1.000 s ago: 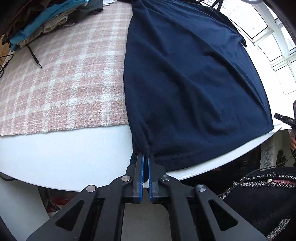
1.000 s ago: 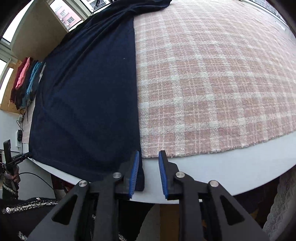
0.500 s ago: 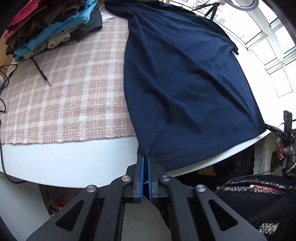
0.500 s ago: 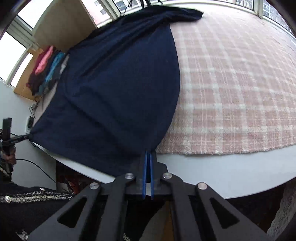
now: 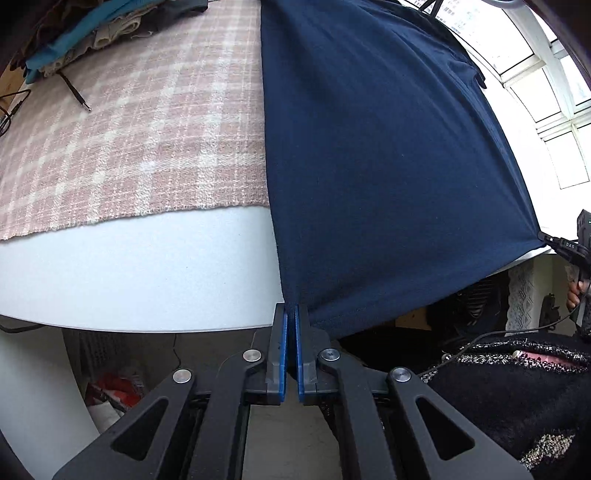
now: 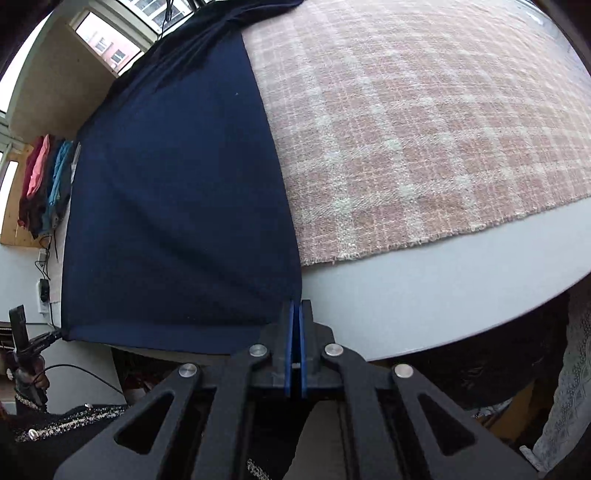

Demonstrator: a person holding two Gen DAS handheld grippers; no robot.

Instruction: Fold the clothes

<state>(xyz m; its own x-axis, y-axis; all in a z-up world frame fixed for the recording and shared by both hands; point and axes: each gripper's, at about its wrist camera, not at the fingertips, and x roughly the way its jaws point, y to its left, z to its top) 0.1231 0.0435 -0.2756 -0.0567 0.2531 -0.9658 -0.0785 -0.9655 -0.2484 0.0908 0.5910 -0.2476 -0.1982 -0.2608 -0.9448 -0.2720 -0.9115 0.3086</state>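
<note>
A navy blue garment (image 5: 384, 147) lies spread over the pink plaid cloth (image 5: 140, 140) and the white table edge, its hem pulled taut between my two grippers. My left gripper (image 5: 290, 314) is shut on the hem's left corner just past the table edge. My right gripper (image 6: 296, 314) is shut on the hem's other corner; the garment (image 6: 177, 192) stretches away to its left. Each gripper shows at the far corner in the other's view: the right gripper (image 5: 561, 243) and the left gripper (image 6: 44, 338).
A stack of folded clothes (image 5: 92, 33) sits at the far left of the table, also in the right wrist view (image 6: 48, 184). A black cable (image 5: 74, 92) lies on the plaid cloth. The white table rim (image 5: 129, 277) curves in front. Windows stand behind the table.
My right gripper shut on the hem corner, having been open a second ago. Both grippers pulled the hem back toward the table edge, and the garment now lies flatter and tauter.
</note>
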